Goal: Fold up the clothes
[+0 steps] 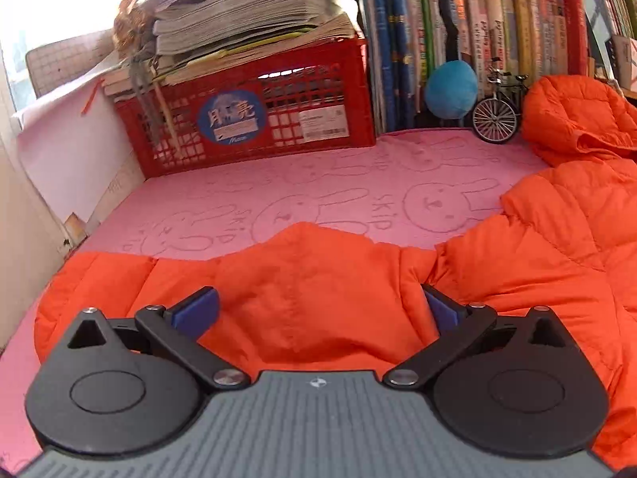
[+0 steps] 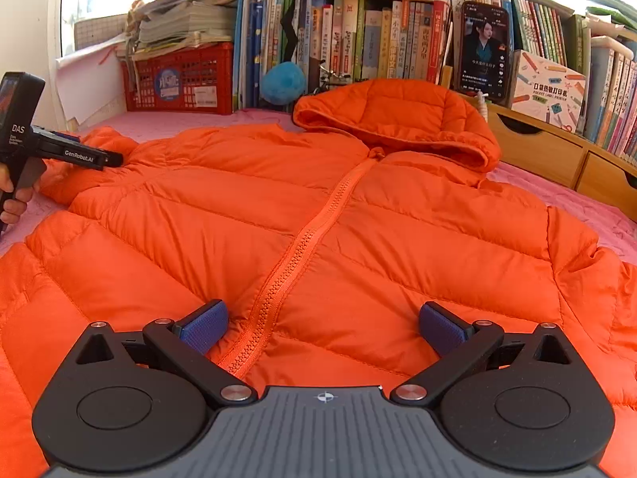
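Pink bunny-print bedding [image 1: 358, 183] is covered by an orange puffer jacket [image 2: 318, 215], laid flat and zipped, nothing folded yet. Both claws are spread wide: left gripper [image 1: 318, 310] over a sleeve [image 1: 302, 279], right gripper [image 2: 324, 326] over the hem. Next, that sleeve probably needs to be pinched and brought inward.

A pink rabbit-print blanket [image 1: 302, 183] carries the orange jacket [image 2: 318, 215] (zipped, spread flat), a red crate [image 1: 254, 119] behind
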